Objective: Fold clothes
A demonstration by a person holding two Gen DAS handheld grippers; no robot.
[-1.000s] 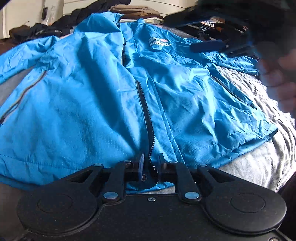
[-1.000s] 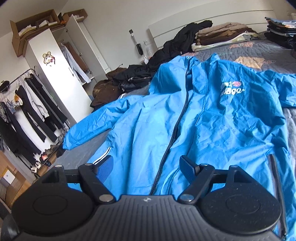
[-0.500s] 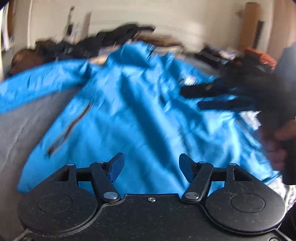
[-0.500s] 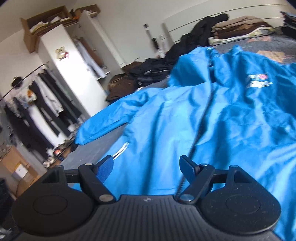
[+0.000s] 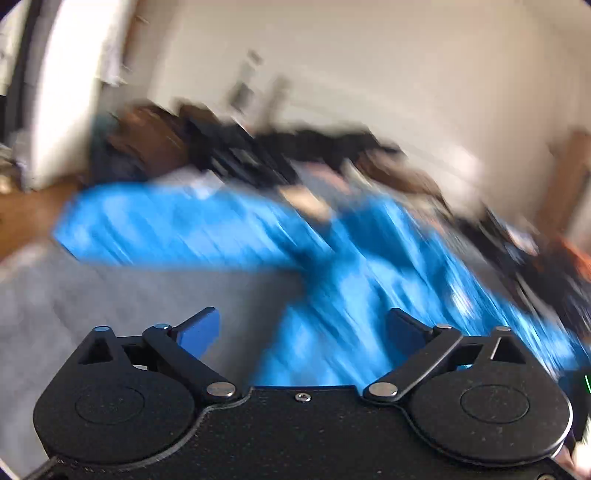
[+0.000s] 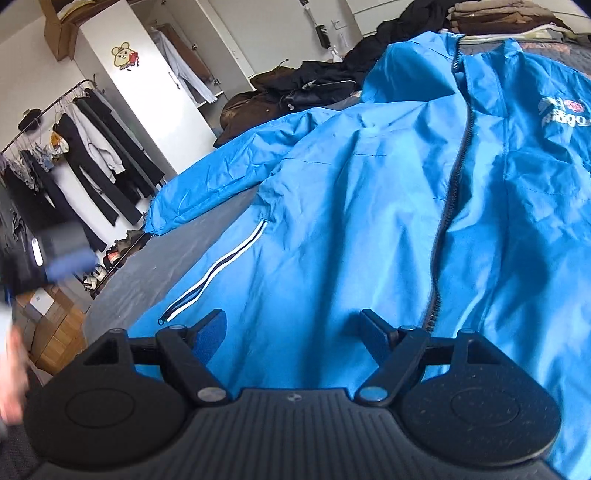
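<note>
A bright blue zip-up jacket (image 6: 369, 221) lies spread front-up on the grey bed (image 6: 155, 266), one sleeve (image 6: 229, 173) stretched to the left. My right gripper (image 6: 291, 332) hovers open just above the lower front, between the striped pocket zip (image 6: 214, 277) and the main zipper (image 6: 443, 229), with nothing between its fingers. The left wrist view is smeared by motion. There my left gripper (image 5: 301, 328) is opening wide, empty, above the bed beside the jacket (image 5: 369, 258). Its blurred body (image 6: 55, 258) shows at the far left of the right wrist view, with a hand (image 6: 11, 369) below it.
A white wardrobe (image 6: 147, 110) and a rack of hanging clothes (image 6: 74, 155) stand left of the bed. Dark garments (image 6: 303, 85) are heaped at the bed's far end, and folded clothes (image 6: 491, 18) are stacked by the headboard. Wooden floor (image 6: 55, 332) shows beyond the bed's left edge.
My left gripper let go of the jacket's hem at the zipper, opened wide and swung up and to the left. My right gripper moved left and lower over the jacket, still open.
</note>
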